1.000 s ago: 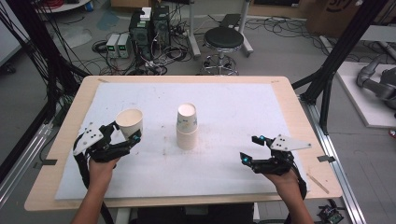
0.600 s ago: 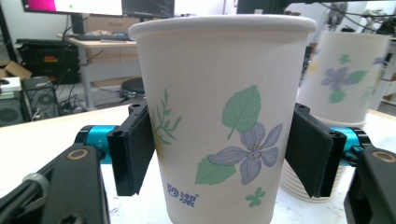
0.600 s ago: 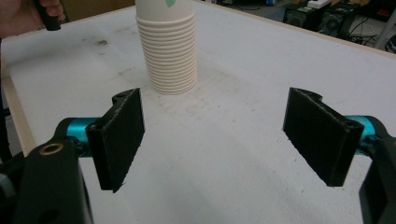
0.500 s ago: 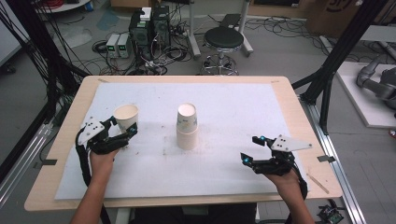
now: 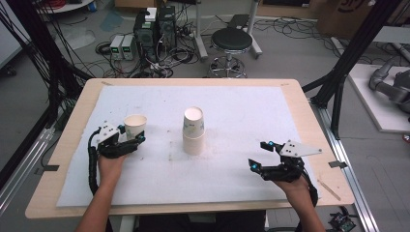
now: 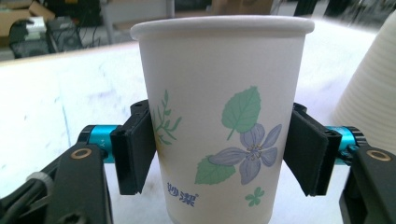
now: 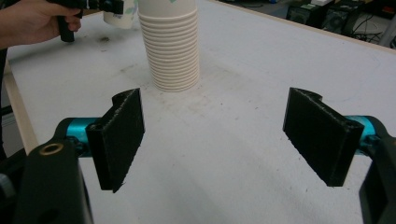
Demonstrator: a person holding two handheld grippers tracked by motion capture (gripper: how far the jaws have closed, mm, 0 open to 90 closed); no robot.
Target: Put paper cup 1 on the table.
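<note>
White mat; paper cup printed flowers, Chinese characters.

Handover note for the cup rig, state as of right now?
Left tool: jaws have just been closing, pads on both sides of the paper cup.
Right tool: open, nothing between the jaws, low over the near right of the white mat.
Things: the paper cup is upright at the mat's left, mouth up; I cannot tell whether its base is down. The cup stack stands upside down at mid-mat, untouched.
Done: one cup is apart from the stack.
Left: probably set it down and let go, then go for the stack.
</note>
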